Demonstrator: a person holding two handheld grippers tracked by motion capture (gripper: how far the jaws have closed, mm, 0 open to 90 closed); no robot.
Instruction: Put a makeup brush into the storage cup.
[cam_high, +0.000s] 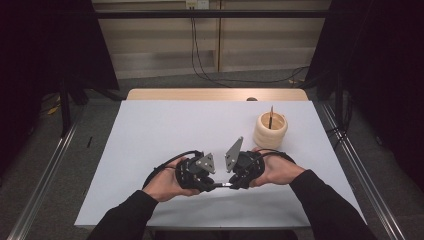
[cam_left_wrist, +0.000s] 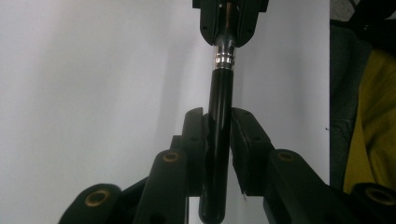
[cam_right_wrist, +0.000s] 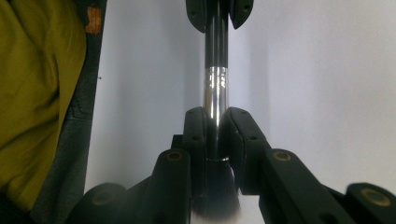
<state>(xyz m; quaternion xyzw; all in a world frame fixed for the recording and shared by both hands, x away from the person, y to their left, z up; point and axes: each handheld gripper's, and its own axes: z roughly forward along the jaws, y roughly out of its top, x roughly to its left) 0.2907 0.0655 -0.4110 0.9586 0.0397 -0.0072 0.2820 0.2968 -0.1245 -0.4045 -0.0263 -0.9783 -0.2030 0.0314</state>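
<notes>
A makeup brush (cam_high: 222, 185) with a black handle (cam_left_wrist: 219, 93), a silver ferrule (cam_right_wrist: 216, 88) and dark bristles (cam_right_wrist: 215, 203) hangs level between my two grippers, near the table's front edge. My left gripper (cam_left_wrist: 217, 116) is shut on the black handle, close to its rounded end. My right gripper (cam_right_wrist: 216, 116) is shut on the ferrule just ahead of the bristles. The two grippers face each other, tips almost meeting: left gripper (cam_high: 212, 184), right gripper (cam_high: 231, 185). A hand holds each one.
A cream ribbed holder (cam_high: 270, 130) stands at the back right of the white table (cam_high: 165, 130), with one thin stick-like tool (cam_high: 271, 116) upright in it. A small dark object (cam_high: 252, 99) lies on the wooden strip at the far edge.
</notes>
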